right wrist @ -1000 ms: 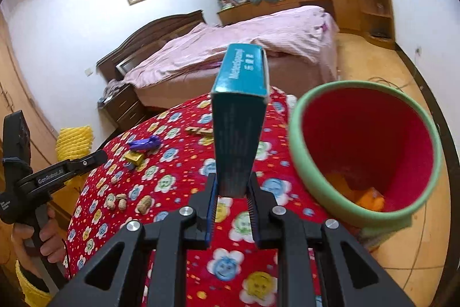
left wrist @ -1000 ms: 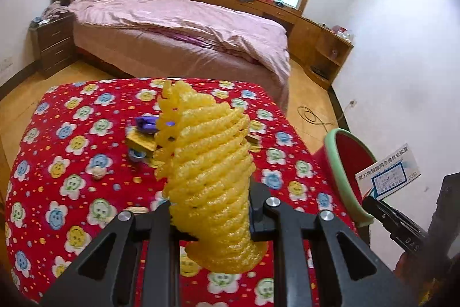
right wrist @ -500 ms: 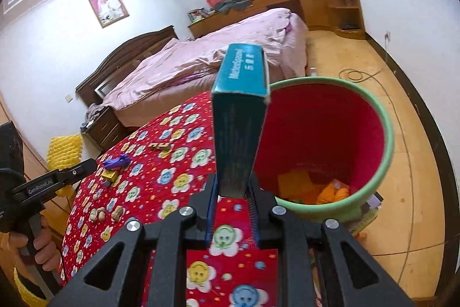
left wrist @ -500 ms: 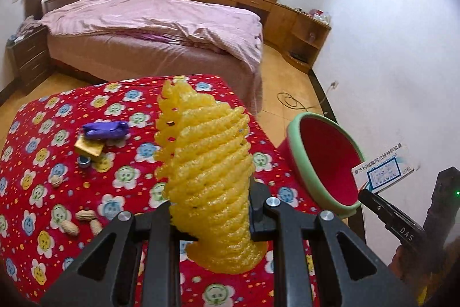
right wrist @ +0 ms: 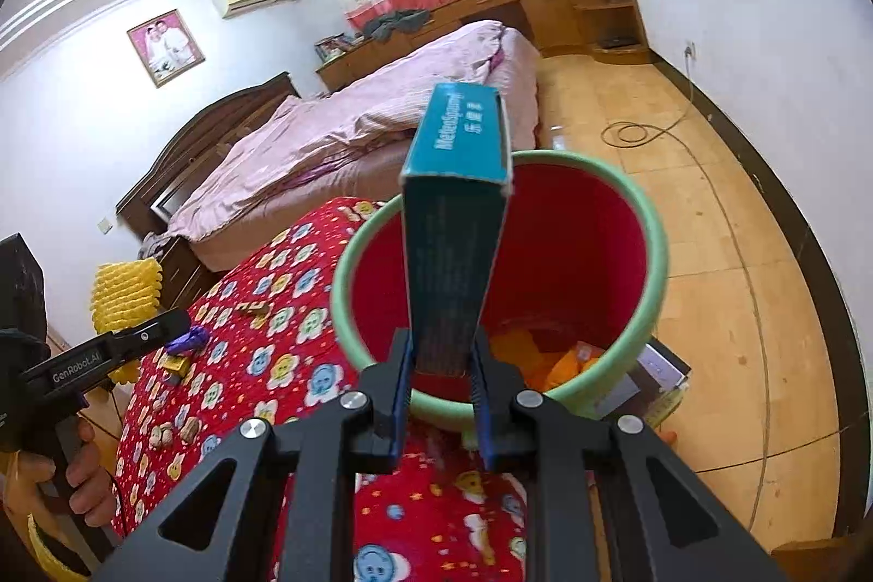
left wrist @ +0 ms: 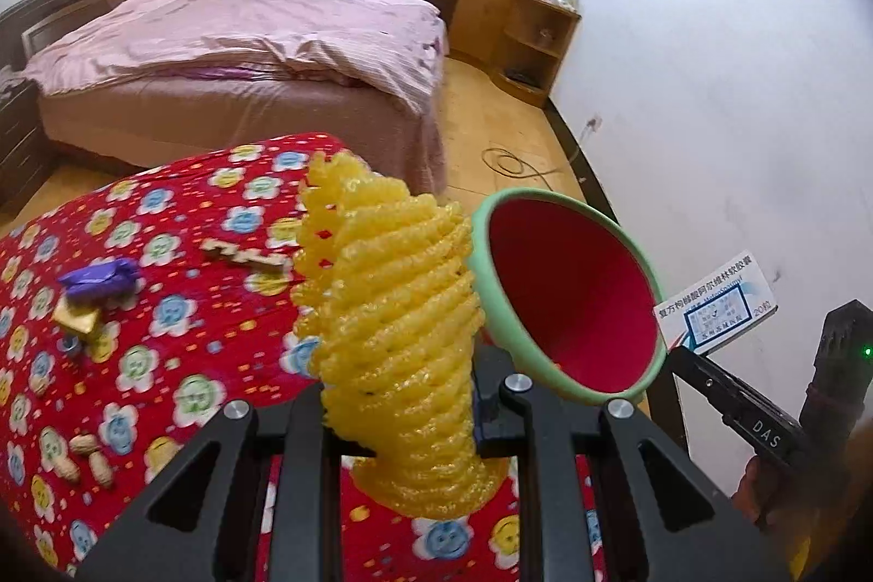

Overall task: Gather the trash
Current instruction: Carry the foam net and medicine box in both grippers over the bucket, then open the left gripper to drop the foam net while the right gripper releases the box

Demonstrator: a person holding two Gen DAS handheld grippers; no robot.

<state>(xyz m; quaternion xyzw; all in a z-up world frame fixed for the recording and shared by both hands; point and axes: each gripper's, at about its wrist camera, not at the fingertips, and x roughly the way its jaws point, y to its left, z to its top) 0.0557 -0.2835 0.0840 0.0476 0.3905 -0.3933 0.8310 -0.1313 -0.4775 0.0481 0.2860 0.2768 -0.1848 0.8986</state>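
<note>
Now teal box (right wrist: 453,255) upright in closed right claw (right wrist: 441,380), over red bin (right wrist: 649,255).

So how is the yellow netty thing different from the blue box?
The yellow foam net is soft, ridged and full of holes; the teal box is flat-sided, stiff card with printing. The net sits in the left gripper over the red flowered cloth; the box, in the right gripper, is in front of the bin's mouth. Both stand upright, clamped.
</note>
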